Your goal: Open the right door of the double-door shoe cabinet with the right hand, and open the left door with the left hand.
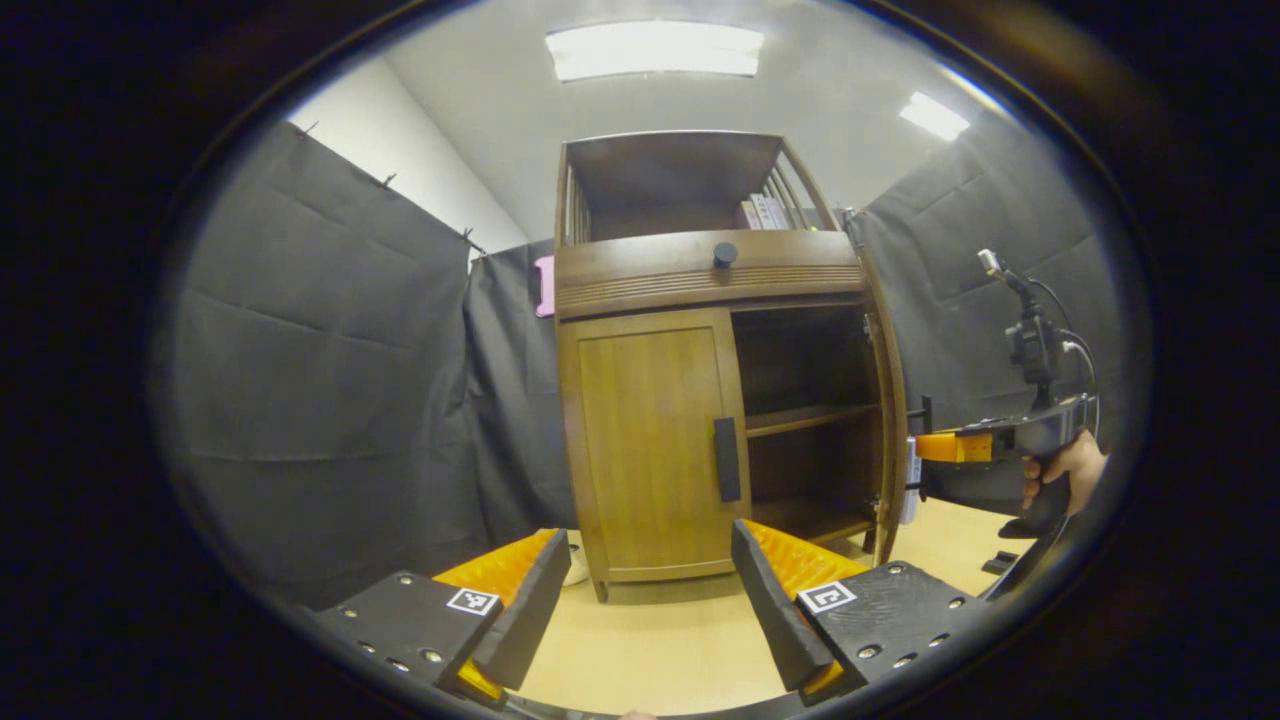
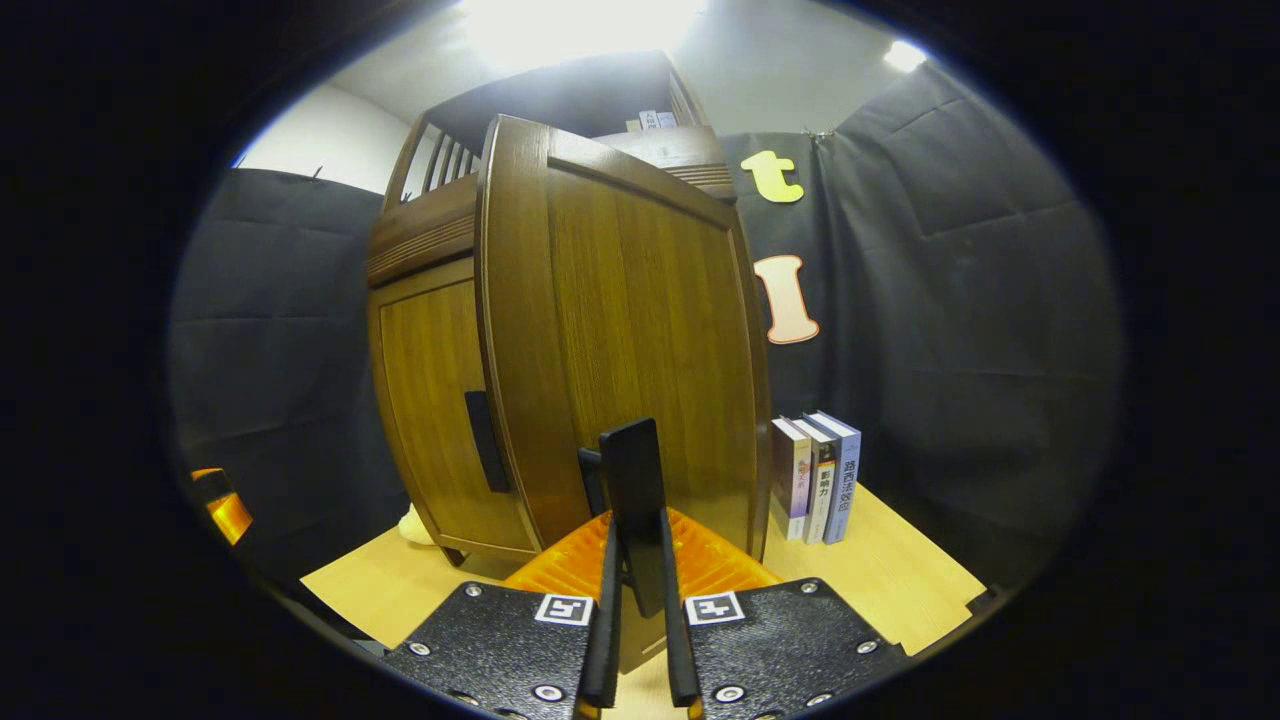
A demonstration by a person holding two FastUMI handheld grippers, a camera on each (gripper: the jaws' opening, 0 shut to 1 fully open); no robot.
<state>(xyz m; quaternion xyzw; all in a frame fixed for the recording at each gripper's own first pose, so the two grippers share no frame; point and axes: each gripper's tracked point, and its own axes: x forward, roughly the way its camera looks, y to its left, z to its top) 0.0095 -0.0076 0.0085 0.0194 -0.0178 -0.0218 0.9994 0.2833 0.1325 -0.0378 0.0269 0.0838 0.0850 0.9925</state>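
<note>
The wooden shoe cabinet (image 1: 700,280) stands straight ahead in the left gripper view. Its left door (image 1: 650,450) is closed, with a dark vertical handle (image 1: 727,460) at its inner edge. The right door (image 1: 890,420) is swung out and seen edge-on, baring the inner shelves (image 1: 810,415). My left gripper (image 1: 645,600) is open, short of the left door with nothing between its fingers. In the right gripper view the right door (image 2: 640,330) faces me, and my right gripper (image 2: 640,590) is shut on its handle (image 2: 633,480). A hand (image 1: 1075,470) holds the right gripper (image 1: 960,447) at the door's edge.
Three books (image 2: 815,475) stand upright on the light wooden surface (image 2: 900,570) beside the cabinet's right side. A drawer with a round knob (image 1: 724,255) and an open shelf with books (image 1: 765,212) sit above the doors. Black cloth walls close in on both sides.
</note>
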